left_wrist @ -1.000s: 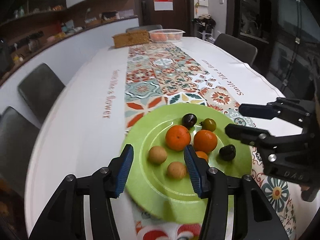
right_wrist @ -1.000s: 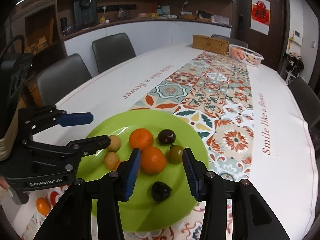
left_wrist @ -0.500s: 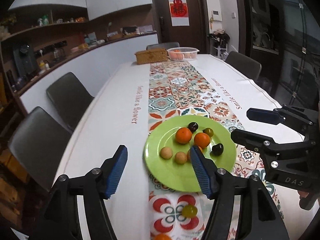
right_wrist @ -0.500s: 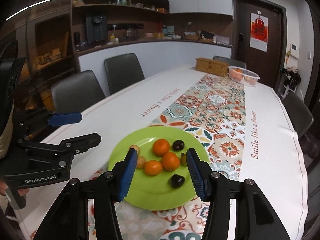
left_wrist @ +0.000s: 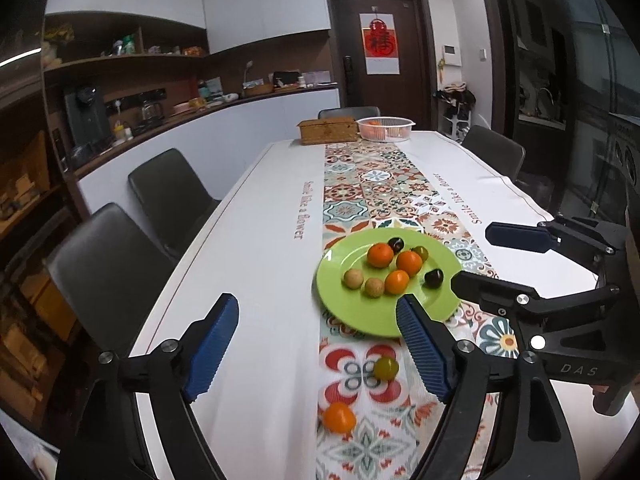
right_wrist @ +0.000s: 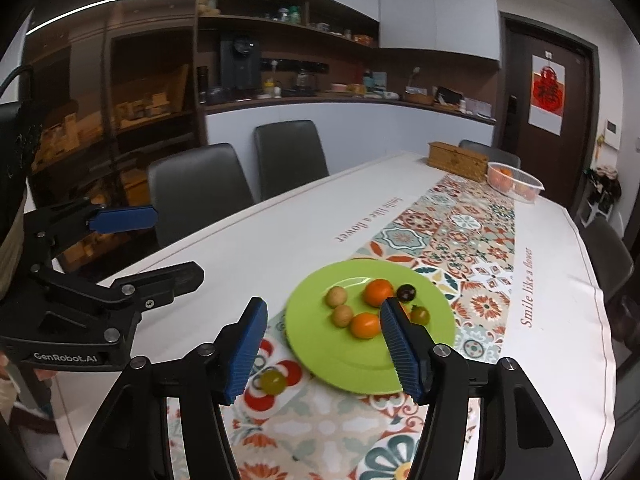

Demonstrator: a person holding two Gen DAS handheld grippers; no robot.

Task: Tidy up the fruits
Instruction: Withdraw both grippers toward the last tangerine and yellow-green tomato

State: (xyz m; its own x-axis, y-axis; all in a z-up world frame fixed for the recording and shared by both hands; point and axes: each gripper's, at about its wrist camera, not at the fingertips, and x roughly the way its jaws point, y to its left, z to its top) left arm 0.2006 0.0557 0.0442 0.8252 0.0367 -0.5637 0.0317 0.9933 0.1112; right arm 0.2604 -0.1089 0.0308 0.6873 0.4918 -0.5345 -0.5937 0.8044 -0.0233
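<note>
A green plate (left_wrist: 348, 312) (right_wrist: 312, 344) on the patterned runner holds several fruits: oranges (left_wrist: 380, 255), pale round fruits (left_wrist: 353, 279), dark plums (left_wrist: 433, 278) and a greenish one (left_wrist: 421, 253). A yellow-green fruit (left_wrist: 386, 368) (right_wrist: 273, 381) and a small orange fruit (left_wrist: 339, 417) lie on the runner nearer me. My left gripper (left_wrist: 316, 348) is open and empty, held above the table in front of the plate. My right gripper (right_wrist: 324, 350) is open and empty, also back from the plate; it shows in the left wrist view (left_wrist: 484, 260).
A long white table (left_wrist: 256, 248) with a tiled runner (left_wrist: 372, 184). A wicker box (left_wrist: 327, 131) and a clear basket of oranges (left_wrist: 385, 128) stand at the far end. Dark chairs (left_wrist: 168, 196) line both sides. Counter and shelves behind.
Both grippers have pulled back and up from the plate, so it looks smaller and farther. The two loose fruits on the runner have come into view. Both stay open.
</note>
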